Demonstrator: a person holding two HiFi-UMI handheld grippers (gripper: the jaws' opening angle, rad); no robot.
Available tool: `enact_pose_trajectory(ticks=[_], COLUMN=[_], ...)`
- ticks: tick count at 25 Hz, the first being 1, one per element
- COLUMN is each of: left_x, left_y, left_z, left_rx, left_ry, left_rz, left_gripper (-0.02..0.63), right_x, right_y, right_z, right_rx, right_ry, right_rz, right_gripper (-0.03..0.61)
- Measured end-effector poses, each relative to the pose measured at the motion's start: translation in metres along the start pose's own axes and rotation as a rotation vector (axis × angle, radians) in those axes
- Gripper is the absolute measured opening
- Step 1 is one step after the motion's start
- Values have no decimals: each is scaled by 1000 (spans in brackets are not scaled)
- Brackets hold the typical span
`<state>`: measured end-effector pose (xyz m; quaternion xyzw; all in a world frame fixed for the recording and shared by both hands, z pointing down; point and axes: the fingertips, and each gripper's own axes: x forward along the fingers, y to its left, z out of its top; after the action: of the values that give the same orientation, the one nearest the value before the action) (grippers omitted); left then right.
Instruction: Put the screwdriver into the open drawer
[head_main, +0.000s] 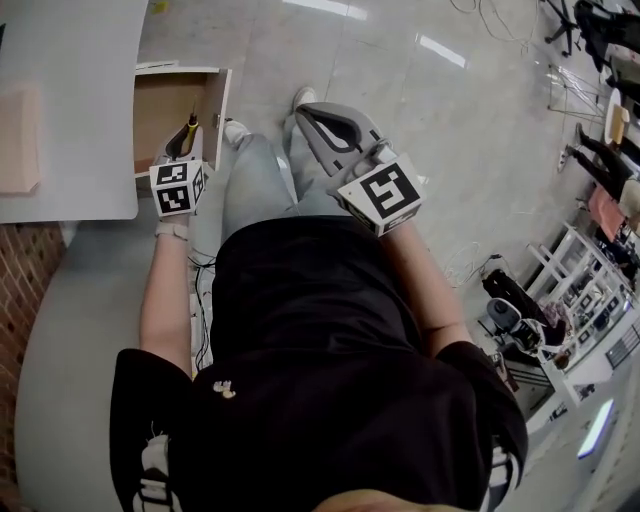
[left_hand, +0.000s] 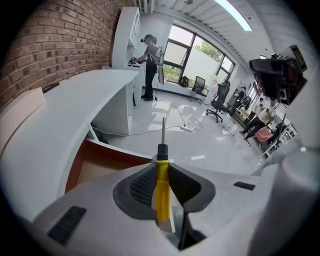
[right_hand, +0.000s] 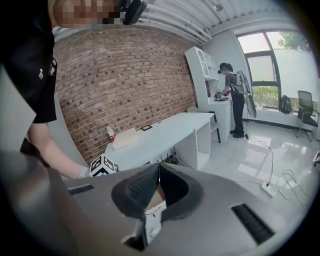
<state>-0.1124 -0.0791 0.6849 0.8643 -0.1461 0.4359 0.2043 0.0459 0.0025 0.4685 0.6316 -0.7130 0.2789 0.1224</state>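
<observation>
Yellow-handled screwdriver (left_hand: 162, 190), pinched in the left tongs (left_hand: 161, 167), points near the drawer (head_main: 165, 110) side wall; let go now, it may bounce outside. Meanwhile the right tongs (right_hand: 157, 175) are pressed together, empty.

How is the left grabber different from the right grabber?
The left gripper is shut on a yellow-handled screwdriver; the right gripper is shut with nothing in it. The left gripper is by the open drawer; the right gripper is apart from the drawer, over the person's legs. Both are grey, and each carries a marker cube.
</observation>
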Motion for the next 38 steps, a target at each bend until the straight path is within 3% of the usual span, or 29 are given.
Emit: enact_pose_trajectory(ticks=[16,29,38], left_x=[108,169,187], left_y=[29,48,50], left_z=[-77,-122,-153], left_rx=[-20,-96,-119], left_ry=[176,287,357], left_rz=[-70,-69,-115], left_gripper=[74,74,74], right_x=[43,48,47], right_y=[-13,-30,-32], right_z=[-41,-66,-75], right_rx=[14,59,71], right_ry=[73,118,150], right_rz=[5,-9,-20], right_gripper=[12,12,12])
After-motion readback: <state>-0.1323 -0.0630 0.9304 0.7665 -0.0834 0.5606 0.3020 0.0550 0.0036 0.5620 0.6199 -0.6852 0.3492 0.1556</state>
